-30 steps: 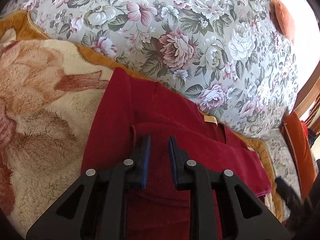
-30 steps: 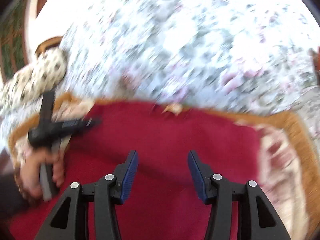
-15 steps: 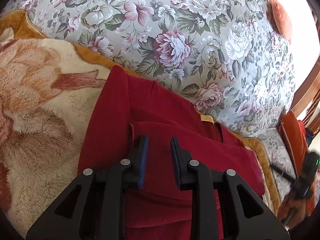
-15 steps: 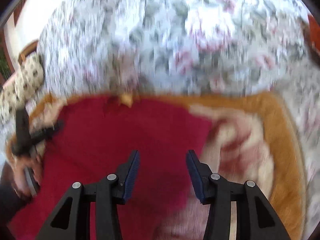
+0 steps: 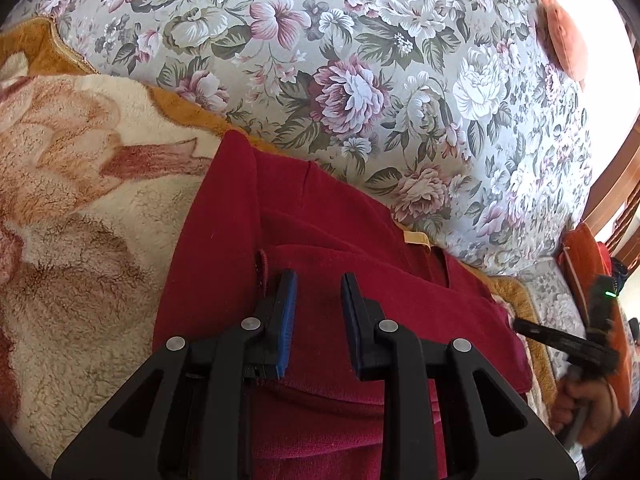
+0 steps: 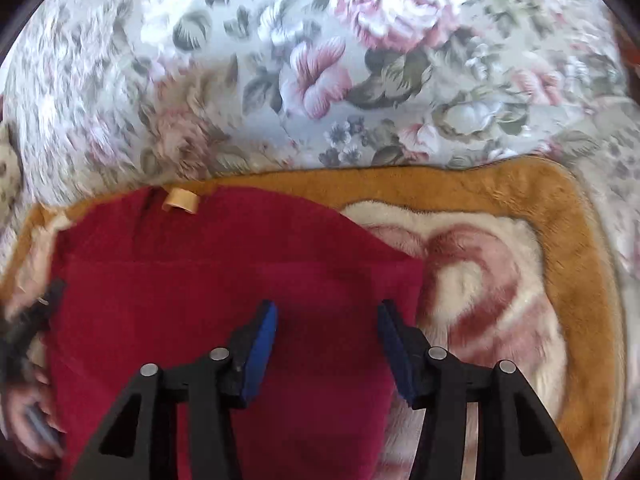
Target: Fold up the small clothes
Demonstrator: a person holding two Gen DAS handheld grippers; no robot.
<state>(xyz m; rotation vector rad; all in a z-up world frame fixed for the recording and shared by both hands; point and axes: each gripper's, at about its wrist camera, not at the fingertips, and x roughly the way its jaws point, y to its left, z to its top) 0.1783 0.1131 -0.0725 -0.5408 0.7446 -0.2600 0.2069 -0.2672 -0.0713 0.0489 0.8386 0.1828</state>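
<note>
Dark red garment (image 5: pixel 320 248) of soft knit, spread flat and partly folded on a fleecy cream and tan blanket (image 5: pixel 80 240); one layer doubled over the body, its hemmed edge running from 9 toward 3 o'clock; small tan label (image 6: pixel 181 200) at the neckline, toward 12 o'clock; right-hand edge slanting down toward 5 o'clock in the right wrist view.

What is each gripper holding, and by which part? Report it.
Nothing is held. Left gripper and right gripper both stand open over the red garment.
</note>
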